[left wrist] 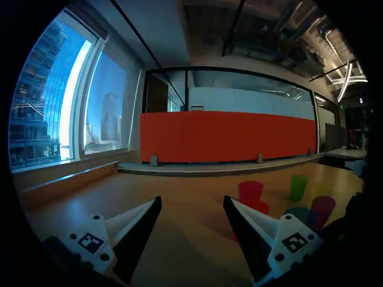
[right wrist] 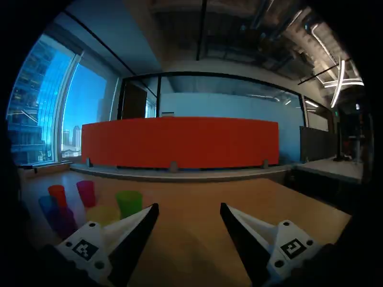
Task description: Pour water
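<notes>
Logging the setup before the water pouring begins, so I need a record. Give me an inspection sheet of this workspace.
Surface: wooden table, smooth, slightly glossy.
Job's things: red cup, magenta cup, green cup, yellow cup and blue cup, standing in one cluster; contents cannot be told.
Clutter: nothing seen.
Grippers: left gripper open, empty; right gripper open, empty.
Cables: nothing seen.
Surroundings: orange partition behind the table, window onto city buildings, ceiling light.
</notes>
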Demonstrator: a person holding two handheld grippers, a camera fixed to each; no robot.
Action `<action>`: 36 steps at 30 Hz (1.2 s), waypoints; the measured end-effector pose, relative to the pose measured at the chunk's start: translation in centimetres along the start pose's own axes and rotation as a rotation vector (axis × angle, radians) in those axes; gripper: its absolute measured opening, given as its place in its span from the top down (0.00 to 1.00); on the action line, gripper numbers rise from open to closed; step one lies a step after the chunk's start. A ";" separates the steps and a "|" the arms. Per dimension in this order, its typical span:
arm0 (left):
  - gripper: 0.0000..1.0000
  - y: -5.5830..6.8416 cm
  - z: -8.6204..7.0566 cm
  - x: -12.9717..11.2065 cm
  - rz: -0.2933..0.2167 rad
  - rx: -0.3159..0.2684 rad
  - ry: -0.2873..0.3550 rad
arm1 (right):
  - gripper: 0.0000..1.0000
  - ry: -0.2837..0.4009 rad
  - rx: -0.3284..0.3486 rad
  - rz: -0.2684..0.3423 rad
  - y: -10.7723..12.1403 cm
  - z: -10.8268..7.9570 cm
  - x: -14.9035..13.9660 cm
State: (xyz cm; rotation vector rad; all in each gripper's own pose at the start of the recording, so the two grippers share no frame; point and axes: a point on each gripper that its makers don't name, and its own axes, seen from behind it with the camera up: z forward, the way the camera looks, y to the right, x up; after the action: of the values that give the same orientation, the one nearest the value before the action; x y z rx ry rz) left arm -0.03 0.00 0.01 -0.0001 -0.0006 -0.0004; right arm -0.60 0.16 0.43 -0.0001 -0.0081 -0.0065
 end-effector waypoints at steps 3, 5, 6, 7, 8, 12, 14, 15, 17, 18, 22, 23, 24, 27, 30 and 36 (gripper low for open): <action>0.04 0.0 0.1 -0.3 -0.005 -0.001 -0.008 | 0.01 -0.007 0.000 -0.018 0.0 0.0 0.2; 0.04 0.1 0.2 -0.4 -0.009 -0.005 -0.019 | 0.01 -0.005 0.000 -0.030 0.0 -0.1 0.7; 0.04 0.2 0.2 -0.5 -0.010 -0.008 -0.025 | 0.01 -0.004 0.001 -0.035 -0.1 -0.1 0.9; 0.04 0.2 0.2 -0.4 -0.010 -0.012 -0.030 | 0.01 -0.005 0.003 -0.037 -0.1 -0.1 1.2; 0.04 0.3 0.2 -0.3 -0.011 -0.016 -0.036 | 0.01 -0.006 0.006 -0.038 -0.2 -0.2 1.5; 0.04 1.0 0.5 0.3 -0.015 -0.049 -0.055 | 0.01 -0.016 0.024 -0.037 -0.7 -0.2 2.8; 0.04 1.2 0.5 1.0 -0.020 -0.061 -0.061 | 0.01 -0.018 0.028 -0.037 -0.8 -0.1 3.4; 0.04 1.3 0.5 1.4 -0.023 -0.068 -0.063 | 0.01 -0.020 0.030 -0.037 -0.9 -0.1 3.7; 0.04 1.5 0.6 2.3 -0.026 -0.083 -0.062 | 0.01 -0.024 0.032 -0.041 -0.9 0.0 4.4; 0.04 1.7 0.6 2.8 -0.027 -0.090 -0.061 | 0.01 -0.027 0.033 -0.043 -0.8 0.0 4.7; 0.04 2.1 0.6 5.2 -0.026 -0.114 -0.050 | 0.01 -0.043 0.034 -0.045 -0.7 0.2 5.9; 0.04 2.2 0.6 5.8 -0.026 -0.119 -0.047 | 0.01 -0.048 0.034 -0.043 -0.6 0.2 6.3; 0.04 2.3 0.7 6.5 -0.025 -0.124 -0.044 | 0.01 -0.052 0.036 -0.040 -0.6 0.3 6.6; 0.04 2.4 0.8 8.3 -0.024 -0.135 -0.039 | 0.01 -0.060 0.051 -0.028 -0.8 0.4 7.8; 0.04 2.5 0.9 9.9 -0.017 -0.144 -0.037 | 0.01 -0.064 0.067 -0.020 -1.0 0.5 9.0; 0.04 2.9 1.1 13.4 -0.010 -0.162 -0.030 | 0.01 -0.091 0.093 -0.006 -1.5 0.7 11.4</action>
State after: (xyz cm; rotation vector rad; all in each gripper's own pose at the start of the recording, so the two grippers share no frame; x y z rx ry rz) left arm 13.38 2.91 1.09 -0.1616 -0.0309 -0.0106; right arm 10.75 -1.45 1.25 0.0926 -0.0989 -0.0117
